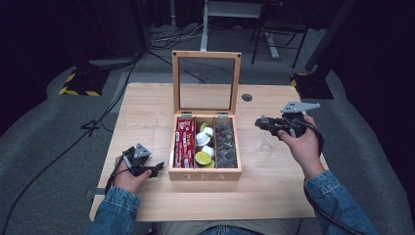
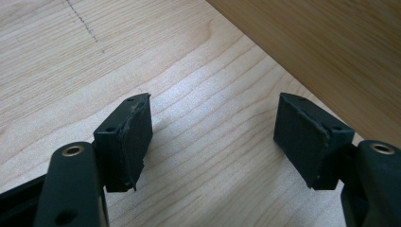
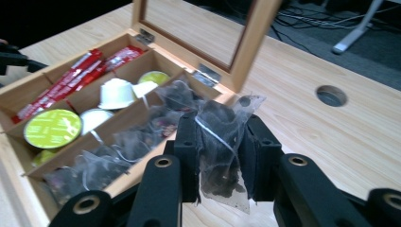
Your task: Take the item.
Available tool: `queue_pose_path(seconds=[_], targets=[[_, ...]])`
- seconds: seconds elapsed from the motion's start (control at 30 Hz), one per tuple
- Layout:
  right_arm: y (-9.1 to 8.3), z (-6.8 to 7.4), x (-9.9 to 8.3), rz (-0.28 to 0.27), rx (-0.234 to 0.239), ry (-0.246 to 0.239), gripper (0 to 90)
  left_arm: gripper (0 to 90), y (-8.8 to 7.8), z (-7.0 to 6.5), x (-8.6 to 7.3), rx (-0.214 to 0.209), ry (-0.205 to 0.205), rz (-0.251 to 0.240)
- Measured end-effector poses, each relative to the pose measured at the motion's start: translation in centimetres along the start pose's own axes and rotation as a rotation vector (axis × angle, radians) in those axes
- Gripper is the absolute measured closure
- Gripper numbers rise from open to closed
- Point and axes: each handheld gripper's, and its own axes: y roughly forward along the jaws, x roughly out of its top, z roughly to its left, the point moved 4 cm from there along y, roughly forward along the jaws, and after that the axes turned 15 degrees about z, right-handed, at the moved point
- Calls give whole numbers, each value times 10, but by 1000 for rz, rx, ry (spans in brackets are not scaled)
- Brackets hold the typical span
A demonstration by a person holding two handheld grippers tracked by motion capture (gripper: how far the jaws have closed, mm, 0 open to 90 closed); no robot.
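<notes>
Between my right gripper's [image 3: 220, 156] jaws: one mesh tea bag [image 3: 222, 142], clamped tight, held up just right of the tea box [image 1: 205, 174] and clear of the table [image 1: 274, 196]. Box lid [image 1: 206, 82] stands upright; more tea bags fill its right compartment [image 1: 225, 144], capsules [image 1: 204, 139] the middle, red sachets [image 1: 185, 143] the left. My left gripper [image 2: 213, 137] sits unclenched on the table by the box's left wall, nothing in it.

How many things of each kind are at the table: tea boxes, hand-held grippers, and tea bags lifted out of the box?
tea box: 1
grippers, left gripper and right gripper: 2
tea bag lifted out: 1
Total: 4
</notes>
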Motion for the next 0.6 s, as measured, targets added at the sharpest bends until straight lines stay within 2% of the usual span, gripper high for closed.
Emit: queue_pose_path(seconds=[0.2, 0.4, 0.6], targets=[[-5, -13, -9, 27, -36, 17, 709, 291, 0, 0, 0, 2, -3, 0], [-10, -28, -20, 50, -70, 59, 709, 291, 0, 0, 0, 3, -1, 2], [-8, -40, -29, 105, -122, 59, 704, 291, 0, 0, 0, 2, -3, 2]])
